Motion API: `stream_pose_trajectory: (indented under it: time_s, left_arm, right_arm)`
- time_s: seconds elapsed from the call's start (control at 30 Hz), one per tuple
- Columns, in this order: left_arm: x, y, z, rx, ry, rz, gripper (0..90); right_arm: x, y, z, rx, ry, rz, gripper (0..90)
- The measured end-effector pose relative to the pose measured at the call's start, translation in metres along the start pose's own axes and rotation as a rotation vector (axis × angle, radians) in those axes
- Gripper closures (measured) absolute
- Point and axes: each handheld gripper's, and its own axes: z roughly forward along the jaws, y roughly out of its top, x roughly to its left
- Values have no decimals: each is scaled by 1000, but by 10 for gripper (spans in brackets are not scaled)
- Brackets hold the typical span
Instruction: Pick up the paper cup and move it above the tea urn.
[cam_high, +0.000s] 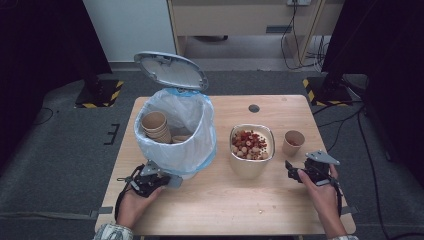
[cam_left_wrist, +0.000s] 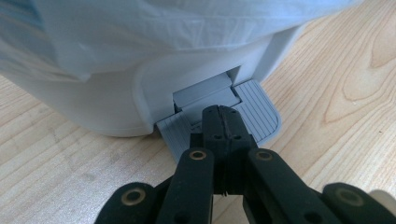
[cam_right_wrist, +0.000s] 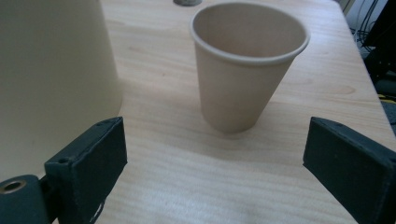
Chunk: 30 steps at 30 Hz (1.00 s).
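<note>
- High view: fixed above my side of the table (cam_high: 220, 200), facing forward and down; my forearms enter from the bottom edge.
- Left gripper view: rides on my left gripper (cam_left_wrist: 223, 122), very close to the bin pedal (cam_left_wrist: 254, 109).
- Right gripper view: looks along my right gripper (cam_right_wrist: 215, 154), near the paper cup (cam_right_wrist: 245, 65).
- Shared: the tabletop appears in all three views.

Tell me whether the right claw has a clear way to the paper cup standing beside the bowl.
Probably yes. The right claw is open and faces the upright paper cup, with bare table between them; the bowl stands off to one side.
</note>
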Motion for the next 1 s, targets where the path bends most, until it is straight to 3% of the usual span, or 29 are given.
stream_pose_trajectory:
  time_s: [0.37,0.8,1.0]
  left_arm:
    - [0,0,0,1,0,1,900]
    - [0,0,0,0,-3,0,900]
    - [1,0,0,0,-4,-1,900]
  right_arm:
    - [-12,13,17,-38,-10,76,67]
    - [-23,16,46,-48,-18,91,111]
    - [-21,22,50,-47,-27,60,91]
